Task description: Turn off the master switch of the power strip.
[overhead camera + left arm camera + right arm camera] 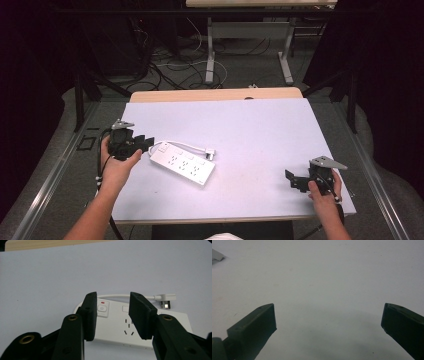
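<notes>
A white power strip (183, 163) lies slanted on the table's left half, its short white cord looping to a flat plug (210, 154). My left gripper (146, 141) is open right at the strip's switch end. In the left gripper view the power strip (117, 325) sits just beyond the jaws, its power button (102, 308) between them and the plug (165, 300) farther off. My right gripper (291, 179) is open low over bare table near the front right corner. In the right gripper view its jaws stand wide apart with nothing between the right gripper (328, 320) fingertips.
The table (260, 135) has a pale lavender top with a wooden strip along its far edge. Beyond it the floor holds tangled cables (175, 65) and the legs of another table (247, 45). Dark curtains stand on both sides.
</notes>
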A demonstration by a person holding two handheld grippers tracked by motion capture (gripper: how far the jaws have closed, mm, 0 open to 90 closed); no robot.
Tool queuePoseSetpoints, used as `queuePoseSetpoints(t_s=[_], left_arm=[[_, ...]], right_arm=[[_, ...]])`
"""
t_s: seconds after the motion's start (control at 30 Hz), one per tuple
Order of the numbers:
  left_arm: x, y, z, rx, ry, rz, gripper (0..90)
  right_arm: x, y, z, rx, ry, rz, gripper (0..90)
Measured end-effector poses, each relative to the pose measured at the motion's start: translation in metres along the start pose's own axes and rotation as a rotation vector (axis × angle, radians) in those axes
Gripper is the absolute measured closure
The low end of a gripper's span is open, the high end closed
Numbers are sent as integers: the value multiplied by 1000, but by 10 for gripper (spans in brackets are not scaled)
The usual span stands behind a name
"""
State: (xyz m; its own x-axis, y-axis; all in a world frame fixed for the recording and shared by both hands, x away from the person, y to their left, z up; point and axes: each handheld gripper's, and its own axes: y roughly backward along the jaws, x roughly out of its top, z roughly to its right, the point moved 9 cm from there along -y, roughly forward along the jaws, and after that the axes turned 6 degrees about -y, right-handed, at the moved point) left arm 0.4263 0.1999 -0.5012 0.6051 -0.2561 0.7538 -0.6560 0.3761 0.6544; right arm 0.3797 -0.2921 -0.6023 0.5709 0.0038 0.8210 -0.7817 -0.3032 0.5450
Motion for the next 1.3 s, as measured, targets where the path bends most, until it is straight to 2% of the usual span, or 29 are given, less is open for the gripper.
queuePoseSetpoints(t_s=[0.23, 0.57, 0.63, 1.03, 1.3], left_arm=[[5, -5, -1, 15, -1, -14, 643], [9, -15, 0, 30, -1, -38, 759], [10, -17, -1, 33, -6, -46, 778], [10, -30, -5, 41, 12, -63, 891], [8, -40, -5, 43, 9, -84, 900]], right_arm=[[0, 0, 0, -1, 1, -2, 0], [0, -1, 1, -6, -1, 5, 0], [-1, 0, 1, -4, 1, -7, 0], [-1, -1, 1, 1, 6, -6, 0], [-2, -2, 1, -2, 4, -10, 0]])
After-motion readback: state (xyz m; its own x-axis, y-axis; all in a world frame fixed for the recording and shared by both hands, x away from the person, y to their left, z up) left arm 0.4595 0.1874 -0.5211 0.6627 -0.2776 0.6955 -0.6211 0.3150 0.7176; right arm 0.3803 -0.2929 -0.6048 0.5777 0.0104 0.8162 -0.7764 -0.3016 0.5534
